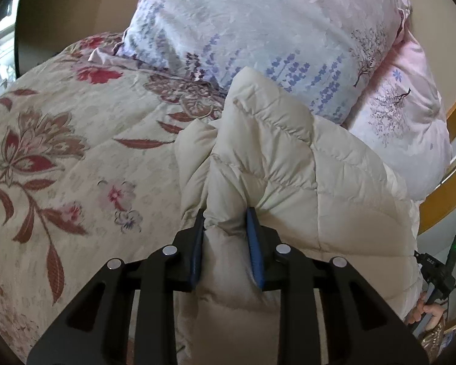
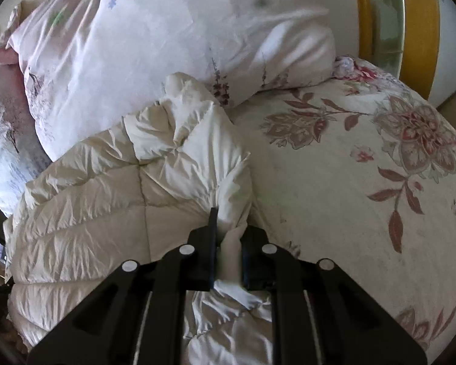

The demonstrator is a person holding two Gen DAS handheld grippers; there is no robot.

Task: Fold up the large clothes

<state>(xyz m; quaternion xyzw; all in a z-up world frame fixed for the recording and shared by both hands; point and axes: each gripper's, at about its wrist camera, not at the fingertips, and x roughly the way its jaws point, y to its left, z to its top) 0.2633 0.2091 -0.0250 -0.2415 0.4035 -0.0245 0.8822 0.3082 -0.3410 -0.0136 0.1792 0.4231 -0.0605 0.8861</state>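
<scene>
A cream quilted puffer jacket (image 1: 288,164) lies on a floral bedspread (image 1: 76,152). My left gripper (image 1: 226,216) is shut on a thick bunch of the jacket, with the padding bulging between its blue pads. In the right wrist view the same jacket (image 2: 106,188) spreads to the left, and my right gripper (image 2: 229,216) is shut on a fold at its right edge. The right-hand finger there is partly hidden by fabric. The other gripper (image 1: 440,270) and a hand show at the left wrist view's right edge.
A pale floral duvet and pillows (image 1: 258,30) are piled at the head of the bed, touching the jacket's far end; they also show in the right wrist view (image 2: 167,30). A wooden bed frame (image 2: 419,30) curves behind. The bedspread (image 2: 364,167) stretches right of the jacket.
</scene>
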